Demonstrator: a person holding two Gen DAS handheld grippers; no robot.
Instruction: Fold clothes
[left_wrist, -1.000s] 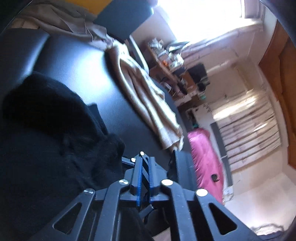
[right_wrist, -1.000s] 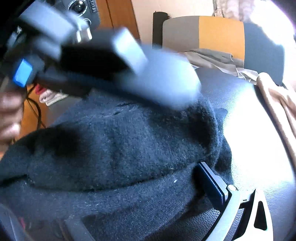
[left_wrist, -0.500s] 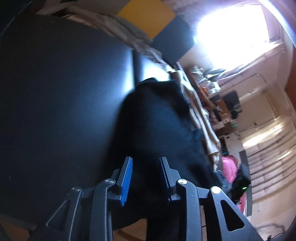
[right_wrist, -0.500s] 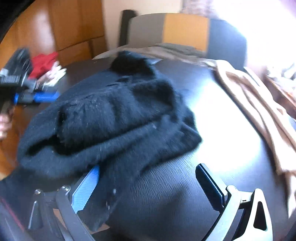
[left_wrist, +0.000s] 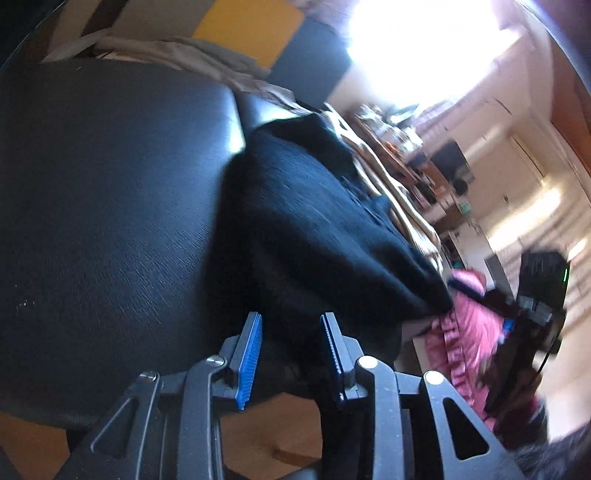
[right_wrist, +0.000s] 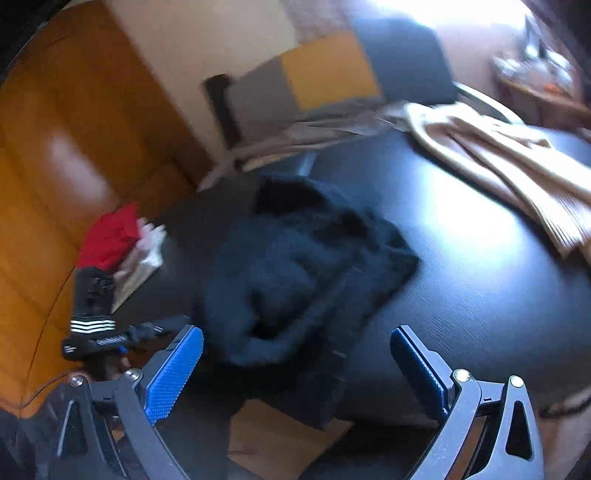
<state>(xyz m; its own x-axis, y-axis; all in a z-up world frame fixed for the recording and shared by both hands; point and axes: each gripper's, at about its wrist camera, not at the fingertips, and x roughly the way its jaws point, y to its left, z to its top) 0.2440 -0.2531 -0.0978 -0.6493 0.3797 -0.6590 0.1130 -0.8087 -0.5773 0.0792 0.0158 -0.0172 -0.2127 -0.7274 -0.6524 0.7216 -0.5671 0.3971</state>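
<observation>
A wide black leather-look surface (right_wrist: 480, 280) fills most of the room's middle, its grain catching hard glare from a bright window (left_wrist: 413, 48) beyond. Behind it stands a chair back in grey, yellow and dark blue panels (right_wrist: 325, 70), with orange-brown wooden panelling (right_wrist: 48, 155) along the wall to one side. A long beige garment (right_wrist: 509, 166) lies stretched along the far edge of the surface, well apart from the work. The black fuzzy sweater (right_wrist: 306, 266) sits bunched in a loose heap near the front edge, one part spilling over the rim toward the wooden floor (right_wrist: 273, 435). A red cloth pile (right_wrist: 110, 236) lies off at the side, and something pink (left_wrist: 469, 332) lies on the floor past the surface.

The right gripper (right_wrist: 295, 369) stands wide, nothing between its blue pads, hovering just before the heap. The left gripper (left_wrist: 291, 354) has a narrower gap that has just been widening; the sweater's edge lies beyond its tips, not pinched.

Motion blur smears the shelving clutter (left_wrist: 406, 147), and the dark device at the right edge of the left view is too blurred to make out.
</observation>
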